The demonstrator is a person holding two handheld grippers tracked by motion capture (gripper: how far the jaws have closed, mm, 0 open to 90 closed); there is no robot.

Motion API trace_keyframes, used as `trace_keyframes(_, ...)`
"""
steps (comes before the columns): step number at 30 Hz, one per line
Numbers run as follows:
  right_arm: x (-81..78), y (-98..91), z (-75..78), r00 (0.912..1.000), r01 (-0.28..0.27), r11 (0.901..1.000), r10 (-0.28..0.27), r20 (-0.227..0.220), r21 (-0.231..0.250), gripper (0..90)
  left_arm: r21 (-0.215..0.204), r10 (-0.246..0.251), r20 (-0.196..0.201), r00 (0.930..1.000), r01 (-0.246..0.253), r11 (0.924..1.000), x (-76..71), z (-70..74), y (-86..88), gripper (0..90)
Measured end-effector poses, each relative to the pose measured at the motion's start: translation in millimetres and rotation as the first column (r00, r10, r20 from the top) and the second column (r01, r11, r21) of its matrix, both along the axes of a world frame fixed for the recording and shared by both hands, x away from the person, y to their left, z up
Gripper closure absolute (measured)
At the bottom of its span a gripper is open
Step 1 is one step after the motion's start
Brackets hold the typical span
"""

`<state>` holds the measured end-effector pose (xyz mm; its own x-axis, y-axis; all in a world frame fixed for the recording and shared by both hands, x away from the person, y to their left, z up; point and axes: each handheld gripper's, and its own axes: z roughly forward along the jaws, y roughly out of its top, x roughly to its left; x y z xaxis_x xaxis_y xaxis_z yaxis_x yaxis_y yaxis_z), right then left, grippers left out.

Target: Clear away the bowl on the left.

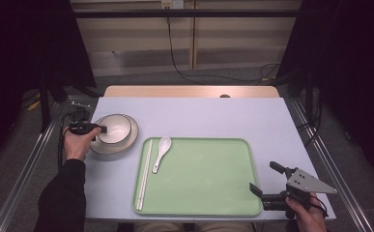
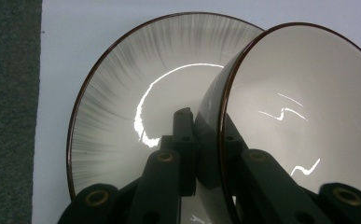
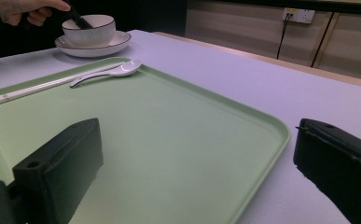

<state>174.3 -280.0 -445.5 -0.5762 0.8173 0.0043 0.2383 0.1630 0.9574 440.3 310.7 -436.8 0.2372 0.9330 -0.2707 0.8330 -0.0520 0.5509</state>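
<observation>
1. White ceramic bowl with a dark rim sits on a matching white saucer plate with a dark rim, at the left of the pale lavender table top, just left of the light green plastic tray.
2. Grip made: the left gripper pinches the bowl's near wall; in the left gripper view one jaw lies outside the wall and the other inside the rim, both pressed against it.
3. Judging by how it sits, the bowl is not yet lifted: it rests in the plate, perhaps tipped a little, though I cannot tell for sure.
4. Already on the tray: a white ceramic soup spoon near its upper left corner, and a pair of long white chopsticks lying along its left edge.
5. Most of the tray's surface is bare, so the bowl, and probably the plate, seem left to bring over.
6. Right gripper hovers at the tray's lower right corner, its jaws spread wide with nothing between them.
7. My reading: setting-up is partly done; the bowl's transfer is only beginning.
</observation>
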Motion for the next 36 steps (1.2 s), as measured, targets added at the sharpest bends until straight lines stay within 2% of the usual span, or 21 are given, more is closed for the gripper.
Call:
trace_keyframes(2,-0.2,0.2,-0.1,1.0000,0.006,1.0000,-0.006,0.002,0.000,0.9,0.001,-0.004,0.010,0.9999,0.004,1.0000,-2.2,1.7,-1.0,82.6)
trace_keyframes(3,-0.4,0.1,0.0,1.0000,0.007,1.0000,-0.007,0.002,0.002,0.9,-0.014,-0.003,0.015,0.9999,0.003,0.9999,-3.6,2.9,-2.4,82.6)
trace_keyframes(11,-0.4,0.4,0.4,1.0000,0.007,1.0000,-0.007,0.006,0.000,0.9,-0.012,-0.043,0.054,0.9977,0.043,0.9990,-11.8,17.6,-7.8,82.5)
trace_keyframes(16,-0.4,0.8,0.4,0.9999,0.011,0.9999,-0.011,0.006,0.001,0.9,-0.013,-0.060,0.081,0.9949,0.061,0.9980,-19.8,26.9,-15.3,82.5)
trace_keyframes(20,-0.5,0.3,0.6,1.0000,0.007,1.0000,-0.007,0.006,0.000,0.9,-0.013,-0.098,0.101,0.9901,0.099,0.9950,-29.3,34.5,-23.0,82.5)
trace_keyframes(21,-0.5,0.6,0.6,0.9999,0.009,1.0000,-0.009,0.008,-0.001,0.9,-0.020,-0.091,0.113,0.9894,0.094,0.9954,-31.7,35.6,-26.3,82.5)
trace_keyframes(22,-0.6,0.7,0.7,0.9999,0.008,1.0000,-0.008,0.007,0.001,0.9,-0.009,-0.118,0.105,0.9874,0.119,0.9928,-33.4,37.4,-26.3,82.5)
trace_keyframes(25,-0.9,1.1,0.8,0.9999,0.009,0.9999,-0.009,0.006,0.005,0.9,-0.009,-0.144,0.115,0.9829,0.146,0.9893,-39.4,40.4,-33.0,82.5)
trace_keyframes(32,-0.9,0.6,1.1,1.0000,0.000,1.0000,0.000,0.009,-0.001,0.9,-0.011,-0.194,0.123,0.9733,0.197,0.9804,-52.1,41.7,-56.5,82.5)
trace_keyframes(33,-1.0,0.6,1.2,0.9999,0.001,1.0000,-0.001,0.011,-0.001,0.9,-0.012,-0.191,0.126,0.9735,0.194,0.9809,-54.2,40.6,-61.9,82.5)
trace_keyframes(36,-1.2,0.7,1.2,0.9999,0.002,1.0000,-0.002,0.014,0.000,0.9,-0.011,-0.225,0.120,0.9669,0.228,0.9735,-58.6,38.8,-72.2,82.5)
